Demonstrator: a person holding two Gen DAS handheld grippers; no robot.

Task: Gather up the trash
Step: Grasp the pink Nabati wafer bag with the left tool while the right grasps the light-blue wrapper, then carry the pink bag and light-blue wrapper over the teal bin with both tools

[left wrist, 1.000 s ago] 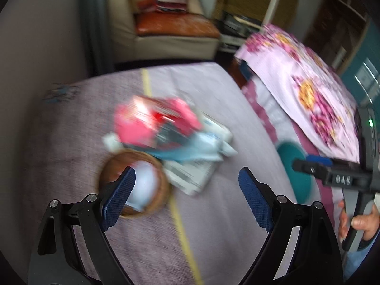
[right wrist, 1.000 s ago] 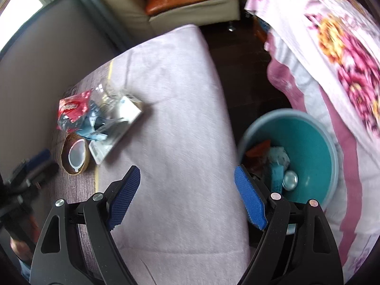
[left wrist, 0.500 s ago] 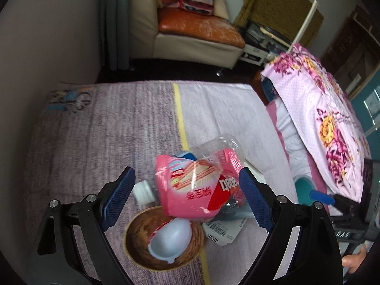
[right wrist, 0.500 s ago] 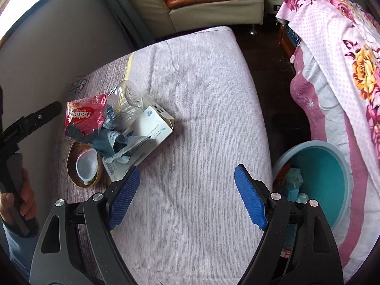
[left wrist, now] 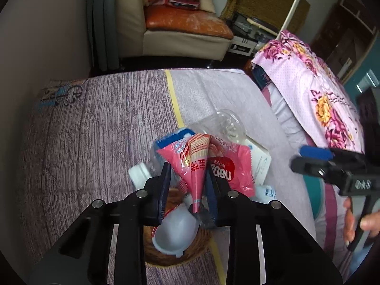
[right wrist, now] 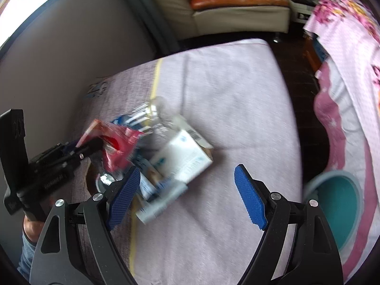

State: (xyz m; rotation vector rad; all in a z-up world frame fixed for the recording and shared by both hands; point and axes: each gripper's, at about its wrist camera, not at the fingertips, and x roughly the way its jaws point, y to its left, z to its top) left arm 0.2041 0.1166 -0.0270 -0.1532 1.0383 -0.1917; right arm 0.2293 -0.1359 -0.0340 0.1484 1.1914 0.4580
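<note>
A heap of trash lies on the striped purple mattress (left wrist: 95,142): a pink wafer wrapper (left wrist: 228,168), a clear plastic bottle (left wrist: 220,123) with a white cap, a white carton (left wrist: 258,163) and some blue-and-white packets. My left gripper (left wrist: 187,173) is closing on the wrapper, which is pinched into a cone between the pads. The right wrist view shows the left gripper (right wrist: 95,144) holding that wrapper (right wrist: 116,142). My right gripper (right wrist: 187,173) hangs open above the carton (right wrist: 182,159) with nothing between its fingers. A hand holds it at the right edge of the left wrist view.
A wicker bowl (left wrist: 166,256) with a pale plastic scoop (left wrist: 175,232) sits just under the left gripper. A teal bin (right wrist: 337,209) stands on the floor to the right of the mattress, by a floral bedspread (left wrist: 320,90). A sofa (left wrist: 185,30) stands beyond.
The left gripper came down over the heap and its jaws went from wide open to closed around the pink wrapper. The right gripper swung left from the teal bin toward the trash.
</note>
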